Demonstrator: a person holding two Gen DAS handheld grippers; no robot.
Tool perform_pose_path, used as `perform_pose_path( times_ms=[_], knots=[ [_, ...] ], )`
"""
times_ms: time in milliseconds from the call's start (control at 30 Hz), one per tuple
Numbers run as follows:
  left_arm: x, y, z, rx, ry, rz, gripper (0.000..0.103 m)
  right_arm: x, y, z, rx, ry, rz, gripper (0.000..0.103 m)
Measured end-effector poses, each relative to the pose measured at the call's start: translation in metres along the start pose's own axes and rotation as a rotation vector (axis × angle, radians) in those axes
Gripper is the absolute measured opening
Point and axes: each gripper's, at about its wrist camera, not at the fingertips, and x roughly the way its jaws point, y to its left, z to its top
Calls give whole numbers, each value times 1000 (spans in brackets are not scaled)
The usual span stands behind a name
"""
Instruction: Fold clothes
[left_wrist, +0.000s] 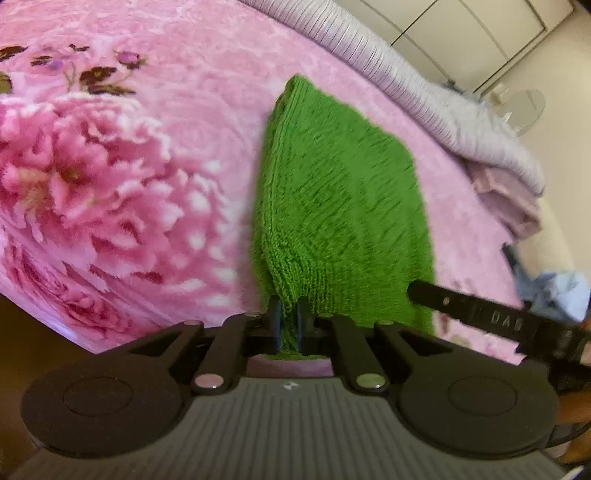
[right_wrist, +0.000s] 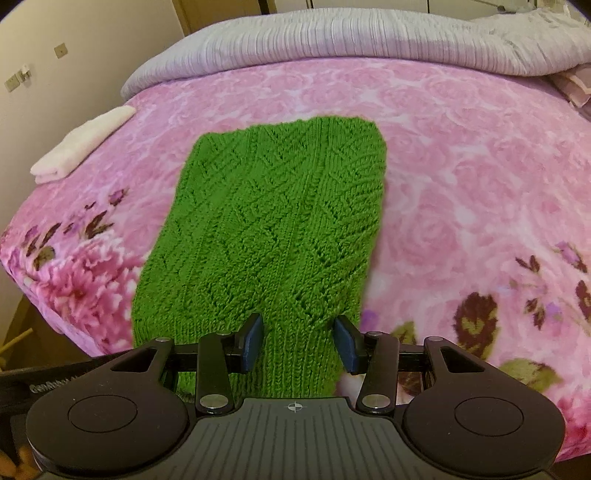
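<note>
the green knitted garment (right_wrist: 266, 236) lies on the pink flowered blanket (right_wrist: 461, 177) of the bed, already folded to a long narrow strip that runs away from the near edge. its near end is at the bed edge, probably so that both grippers can reach it without leaning over the bed.

the left gripper (left_wrist: 289, 325) is pressed together on the near left corner of the garment; green knit shows between the two dark fingers, and the cloth rises a little from the blanket there. i think this corner is pinched so that the near end can be carried over toward the far end for the next fold.

the right gripper (right_wrist: 299, 343) has its blue pads (right_wrist: 253, 343) spread wide, one on each side of the near right part of the hem. they do not seem to press the knit. it looks ready to close on this corner.

both grippers point forward and downward to the blanket.

a small folded white cloth (right_wrist: 81, 144) lies at the left side of the bed, well apart. a grey ribbed cover (right_wrist: 351, 40) lies along the far side.
</note>
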Motion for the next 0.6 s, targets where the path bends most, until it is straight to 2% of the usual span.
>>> perform_pose_path(
  times_ms=[133,200,233,267,367,467,600],
  knots=[
    [-23,-10,3,26,-53,-16,5,-28,-6,-11,1,-101,49,47],
    [-27,-21,2,78,-73,-8,5,-28,-11,-18,2,-100,90,46],
    [-24,-25,0,106,-68,5,5,-28,-13,-22,3,-94,110,42],
    [-17,-29,-3,133,-49,34,5,-23,-13,-25,6,-74,123,34],
    [12,-30,-16,181,48,163,5,-6,-12,-33,5,-18,115,34],
    [10,-22,-27,147,77,139,4,-9,-9,-34,-19,-7,101,34],
    [-15,-25,-18,146,0,92,4,-26,-11,-33,-10,-66,75,34]
  ],
)
